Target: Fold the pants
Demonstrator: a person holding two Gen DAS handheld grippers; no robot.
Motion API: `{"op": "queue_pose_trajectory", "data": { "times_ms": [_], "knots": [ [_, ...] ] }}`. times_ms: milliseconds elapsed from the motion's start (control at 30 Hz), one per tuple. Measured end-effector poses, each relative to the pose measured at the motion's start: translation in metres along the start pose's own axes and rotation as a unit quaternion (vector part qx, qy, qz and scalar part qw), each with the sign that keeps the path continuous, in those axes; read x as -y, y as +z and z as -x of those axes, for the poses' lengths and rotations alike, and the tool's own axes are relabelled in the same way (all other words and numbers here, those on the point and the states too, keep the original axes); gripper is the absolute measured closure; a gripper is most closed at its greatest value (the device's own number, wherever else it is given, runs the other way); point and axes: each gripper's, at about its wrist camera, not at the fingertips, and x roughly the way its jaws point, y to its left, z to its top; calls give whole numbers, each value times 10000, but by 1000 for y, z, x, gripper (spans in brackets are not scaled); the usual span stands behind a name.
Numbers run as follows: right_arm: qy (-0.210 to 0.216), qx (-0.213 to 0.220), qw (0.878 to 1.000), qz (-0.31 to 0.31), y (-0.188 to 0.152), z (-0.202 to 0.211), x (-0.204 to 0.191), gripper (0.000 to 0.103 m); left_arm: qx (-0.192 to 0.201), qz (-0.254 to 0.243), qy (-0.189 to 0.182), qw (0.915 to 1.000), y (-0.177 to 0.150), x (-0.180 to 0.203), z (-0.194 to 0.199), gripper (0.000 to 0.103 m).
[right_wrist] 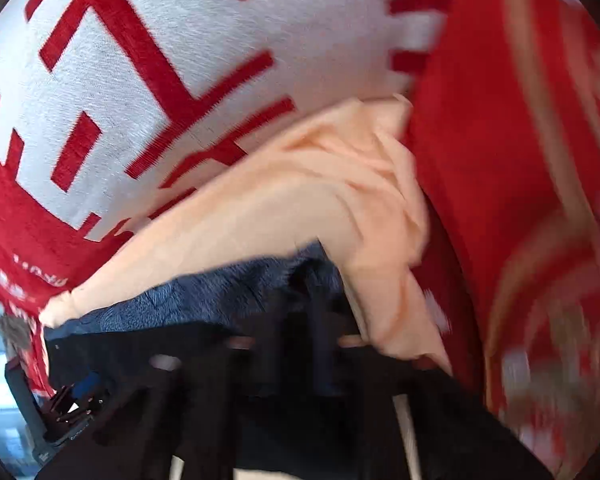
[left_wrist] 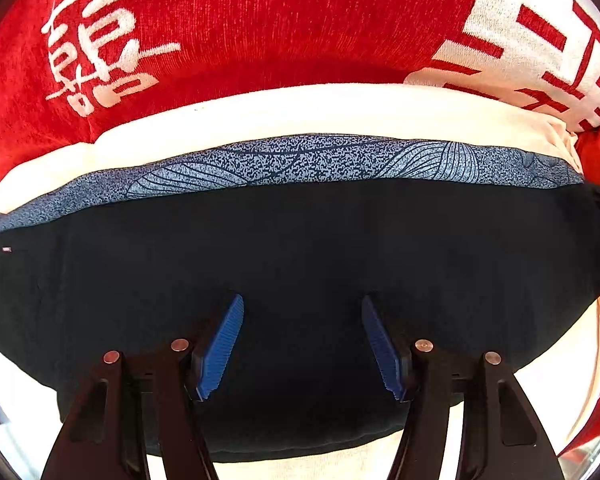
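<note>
The dark navy pants (left_wrist: 300,256) lie flat across the middle of the left wrist view, a speckled blue printed band (left_wrist: 300,160) along their upper edge, on cream cloth (left_wrist: 260,112) below a red-and-white blanket (left_wrist: 260,20). The left gripper (left_wrist: 302,344) has its fingers spread over them. Right wrist view is blurred: the right gripper (right_wrist: 296,344) is a dark smear at lower centre, finger state unreadable.

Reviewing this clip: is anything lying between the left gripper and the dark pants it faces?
Nothing visible. The left gripper is open directly over the dark pants, with only their fabric between the blue fingers. The patterned blue cloth and cream sheet lie beyond the pants, not in between.
</note>
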Motion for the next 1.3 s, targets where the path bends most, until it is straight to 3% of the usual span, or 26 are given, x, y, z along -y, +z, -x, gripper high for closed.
{"op": "queue_pose_trajectory", "data": {
  "times_ms": [100,200,233,267,333,400,433,467,500,600,733,833,867,900,933,967,1033,1100,1167,1233,1300],
  "knots": [
    [-614,198,9973,-339,13,7,18,100,45,-114,50,9999,-4,0,0,36],
    [-383,280,9986,-216,11,21,10,96,-151,-82,48,9998,-3,-3,5,35],
    [-378,274,9988,131,6,26,-4,87,-143,-98,58,9998,-2,-5,8,35],
    [-408,249,9983,335,3,28,-11,66,-106,-138,73,9998,-1,-7,10,35],
    [-561,182,9965,591,1,23,-23,44,-148,-188,136,9996,-1,-12,11,35],
    [-587,26,9977,352,8,9,-18,45,-209,-127,122,9996,-2,-13,7,35],
    [-420,-50,9990,172,10,3,-14,61,-186,-77,103,9997,-3,-14,8,35],
    [-66,-176,9998,12,12,-5,-9,97,-167,-65,94,9998,0,-19,4,35],
    [88,-363,9993,-10,14,-13,-8,98,-149,-69,92,9998,0,-21,3,35],
    [-478,-88,9983,334,17,-4,-11,98,-76,-96,78,9999,-12,-17,6,35],
    [-951,199,9951,-157,19,19,7,85,-170,-56,91,9998,-21,-13,9,34],
    [-509,460,9976,59,-2,48,-7,84,159,-6,65,9999,-12,-12,24,34],
    [-416,503,9975,257,-10,51,-18,78,158,-1,84,9998,-10,-13,22,34],
    [-304,439,9975,470,-19,49,-27,72,85,22,108,9999,-10,-13,17,34],
    [-255,272,9969,692,-28,41,-34,59,-121,26,135,9998,-12,-13,5,34],
    [-460,64,9952,866,-37,28,-33,56,-129,-12,149,9998,-16,-13,-2,29],
    [-1044,-214,9916,730,-41,8,-29,61,74,-197,294,9993,-22,-15,1,19],
    [-815,127,9965,110,-45,26,-18,59,-88,-244,171,9995,-29,-22,7,19],
    [-425,212,9988,-152,-51,43,-21,59,-143,-307,283,9990,-39,-36,18,19],
    [475,11,9987,-200,-66,48,-39,59,-32,-292,401,9988,-49,-61,32,19],
    [1369,-470,9894,-96,-91,37,-78,58,29,-155,516,9985,-56,-93,44,19]
  ]
}}
